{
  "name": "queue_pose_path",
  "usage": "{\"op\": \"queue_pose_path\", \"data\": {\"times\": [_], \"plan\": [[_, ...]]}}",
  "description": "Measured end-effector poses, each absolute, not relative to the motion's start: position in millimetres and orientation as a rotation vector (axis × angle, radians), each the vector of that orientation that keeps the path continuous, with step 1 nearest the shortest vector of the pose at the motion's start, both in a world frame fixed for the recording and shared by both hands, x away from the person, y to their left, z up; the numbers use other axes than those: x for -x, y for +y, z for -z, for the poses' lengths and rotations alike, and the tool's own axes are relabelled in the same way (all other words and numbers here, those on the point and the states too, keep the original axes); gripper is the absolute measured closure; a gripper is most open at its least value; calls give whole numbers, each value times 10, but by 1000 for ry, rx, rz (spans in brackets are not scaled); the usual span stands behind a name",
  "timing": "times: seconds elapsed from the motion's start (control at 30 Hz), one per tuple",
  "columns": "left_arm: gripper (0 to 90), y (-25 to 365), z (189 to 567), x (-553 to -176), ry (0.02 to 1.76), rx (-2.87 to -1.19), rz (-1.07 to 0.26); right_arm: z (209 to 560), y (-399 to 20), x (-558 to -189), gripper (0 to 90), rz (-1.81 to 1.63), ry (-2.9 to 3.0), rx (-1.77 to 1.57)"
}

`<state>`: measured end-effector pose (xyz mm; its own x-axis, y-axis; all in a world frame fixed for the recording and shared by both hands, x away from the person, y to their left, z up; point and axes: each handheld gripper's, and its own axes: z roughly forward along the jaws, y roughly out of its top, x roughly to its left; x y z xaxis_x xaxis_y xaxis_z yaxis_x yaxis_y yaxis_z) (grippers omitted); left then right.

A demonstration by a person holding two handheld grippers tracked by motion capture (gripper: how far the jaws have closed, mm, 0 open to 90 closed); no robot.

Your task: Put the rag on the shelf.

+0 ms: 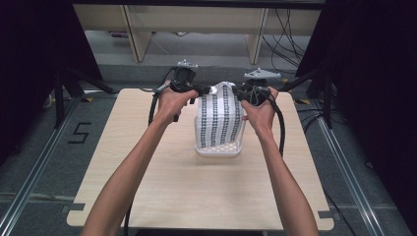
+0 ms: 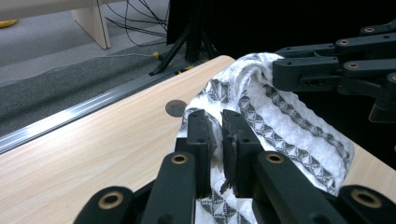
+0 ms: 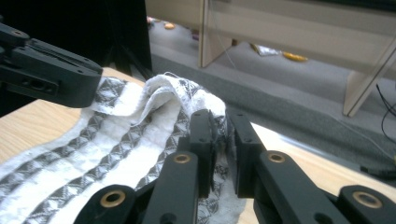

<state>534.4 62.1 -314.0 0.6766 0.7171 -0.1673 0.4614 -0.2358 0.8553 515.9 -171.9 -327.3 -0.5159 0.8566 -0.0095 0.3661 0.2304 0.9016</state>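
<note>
A white towel [image 1: 219, 118] with grey patterned stripes hangs over a white perforated basket [image 1: 220, 149] in the middle of the wooden table [image 1: 196, 191]. My left gripper [image 1: 205, 91] holds the towel's upper left corner and my right gripper [image 1: 237, 92] its upper right corner, so the top edge spans between them. In the left gripper view the jaws [image 2: 215, 116] pinch a fold of the towel [image 2: 289, 126], with the right gripper [image 2: 327, 70] beyond. In the right gripper view the jaws [image 3: 218, 117] clamp the towel [image 3: 116, 149], and the left gripper [image 3: 46, 70] sits at upper left.
Black stand legs [image 1: 74, 83] flank the table's far corners. Wooden furniture legs [image 1: 135, 34] and loose cables [image 1: 282, 39] lie behind it. Metal rails [image 1: 34, 172] run along the floor on both sides. A round grey mark [image 2: 176, 108] sits on the tabletop near the towel.
</note>
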Motion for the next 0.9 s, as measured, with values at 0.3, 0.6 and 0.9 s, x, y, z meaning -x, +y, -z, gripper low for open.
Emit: {"op": "queue_pose_path", "data": {"times": [0.3, 0.6, 0.9], "plan": [[766, 628, 3237, -5382, 933, -1927, -299, 3369, -1712, -5208, 758, -1194, 2036, -1188], [626, 643, 3213, -5325, 924, -1916, -296, 3362, -1715, -5205, 678, -1195, 2037, -1181], [564, 720, 3167, -5240, 902, -1924, -293, 3311, -1753, -5149, 620, -1224, 2032, -1178]]}}
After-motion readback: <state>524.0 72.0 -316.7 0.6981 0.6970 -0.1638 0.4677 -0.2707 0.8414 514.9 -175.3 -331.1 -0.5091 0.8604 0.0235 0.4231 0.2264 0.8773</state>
